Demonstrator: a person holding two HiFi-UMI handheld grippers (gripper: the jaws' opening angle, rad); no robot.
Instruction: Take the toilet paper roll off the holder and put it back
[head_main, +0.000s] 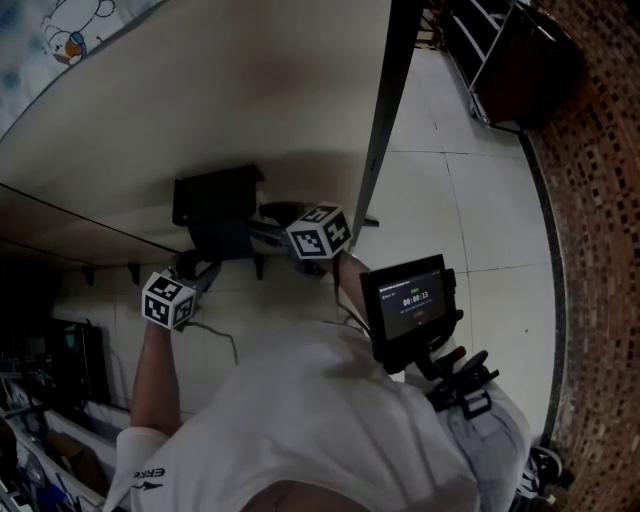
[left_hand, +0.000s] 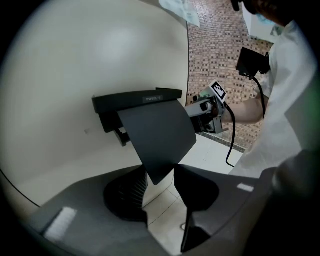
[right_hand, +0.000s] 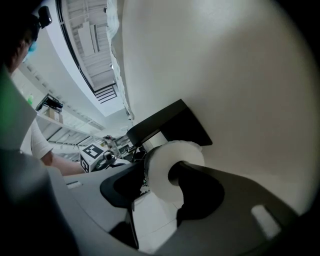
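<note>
The black holder (head_main: 215, 205) is fixed to the cream wall, and its flat cover (left_hand: 157, 135) is tipped up. My left gripper (left_hand: 160, 172) is open beneath it, and the cover's lower corner lies over the gap between the fingers. The white toilet paper roll (right_hand: 162, 172) sits under the cover (right_hand: 167, 122). It is between the fingers of my right gripper (right_hand: 160, 170), with the right finger (right_hand: 197, 187) across its core hole. I see no clear squeeze on the roll. In the head view both grippers meet at the holder, left (head_main: 200, 270) and right (head_main: 268, 215), and the roll is hidden.
A dark slanted post (head_main: 385, 120) runs down the wall edge to the right of the holder. Beyond it lie pale floor tiles (head_main: 470, 200) and a brick wall (head_main: 600, 200). A small screen (head_main: 410, 300) hangs at the person's chest. Small hooks (head_main: 130, 270) line the wall at the left.
</note>
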